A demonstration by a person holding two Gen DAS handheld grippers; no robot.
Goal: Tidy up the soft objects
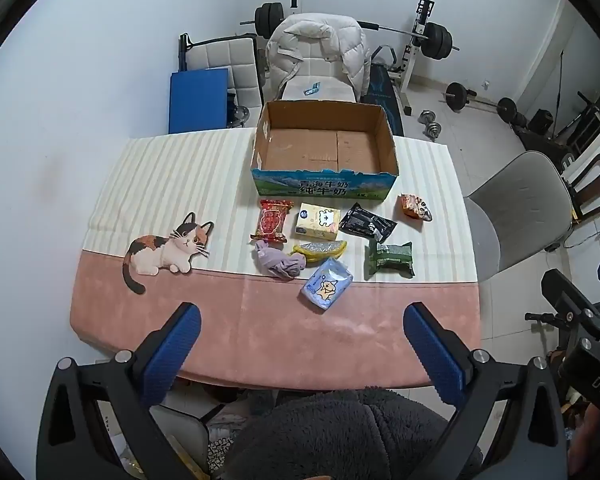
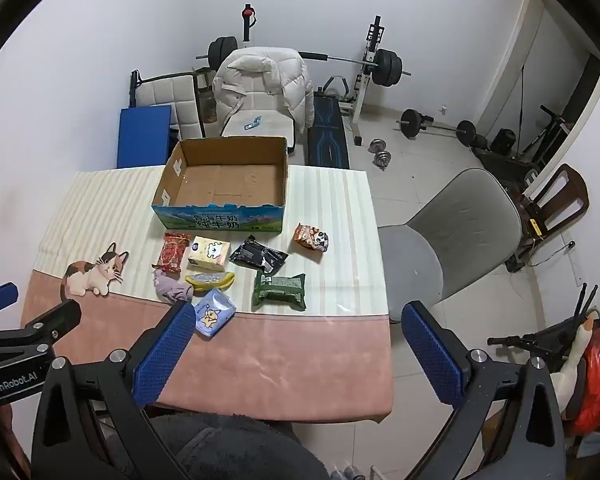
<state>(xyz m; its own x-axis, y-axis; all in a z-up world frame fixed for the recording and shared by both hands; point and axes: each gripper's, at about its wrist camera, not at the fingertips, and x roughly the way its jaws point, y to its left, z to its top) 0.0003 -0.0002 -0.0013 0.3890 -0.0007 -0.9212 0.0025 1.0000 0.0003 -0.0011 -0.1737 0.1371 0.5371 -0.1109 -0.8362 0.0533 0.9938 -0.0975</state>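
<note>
Packets point(image 1: 320, 220) beyond wide left hand-held gripper point(image 1: 302, 344), untouched

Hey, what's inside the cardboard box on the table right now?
Nothing: the cardboard box shows only its bare brown bottom flaps. Its near wall hides a thin strip of floor just behind it, so something very flat there would not show. All the packets lie outside, in front.

White walls point(image 1: 100, 60) enclose a pale tiled floor point(image 1: 460, 128). At twelve o'clock a chair draped with a white puffer jacket point(image 1: 320, 52) fronts a barbell rack point(image 1: 420, 40). A grey chair point(image 1: 516, 208) stands at three o'clock, dumbbells point(image 1: 430, 120) near two.
</note>
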